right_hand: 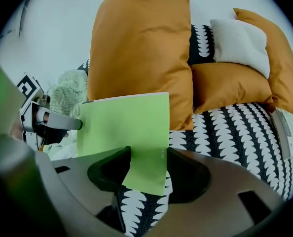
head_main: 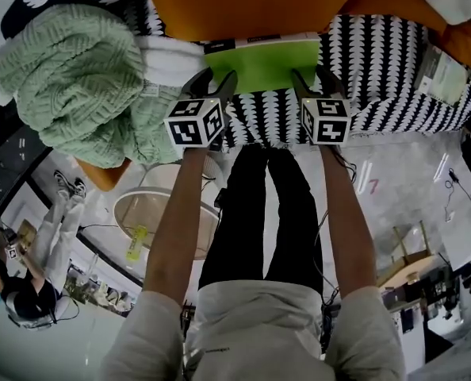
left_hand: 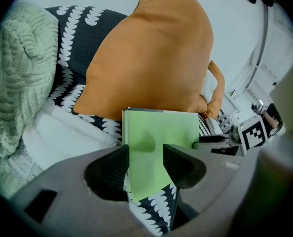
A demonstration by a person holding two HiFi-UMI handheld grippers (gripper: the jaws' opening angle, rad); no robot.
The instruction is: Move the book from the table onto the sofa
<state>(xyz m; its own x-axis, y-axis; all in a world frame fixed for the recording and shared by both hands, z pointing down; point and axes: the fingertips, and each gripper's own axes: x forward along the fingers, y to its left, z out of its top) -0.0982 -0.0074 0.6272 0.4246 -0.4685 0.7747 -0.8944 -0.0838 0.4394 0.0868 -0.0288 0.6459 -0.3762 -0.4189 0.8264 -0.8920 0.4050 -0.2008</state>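
Note:
A thin bright-green book [head_main: 263, 63] hangs face up just above the black-and-white patterned sofa seat [head_main: 378, 66], its far edge in front of an orange cushion [right_hand: 141, 48]. My left gripper [head_main: 216, 82] has the book's near left corner [left_hand: 151, 132] between its jaws [left_hand: 145, 154]. My right gripper [head_main: 315, 79] holds the near right corner [right_hand: 136, 117] the same way [right_hand: 149, 157]. Both pairs of jaws stand wide, closed on the book. The patterned seat shows under the book's near edge in both gripper views.
A green knitted blanket [head_main: 77, 78] and white fabric [left_hand: 57, 137] lie left of the book. More orange cushions [right_hand: 230, 85] and a white one [right_hand: 240, 48] line the backrest. A paper leaflet [right_hand: 289, 132] lies on the seat at right. A round lamp shade [head_main: 164, 213] stands on the floor.

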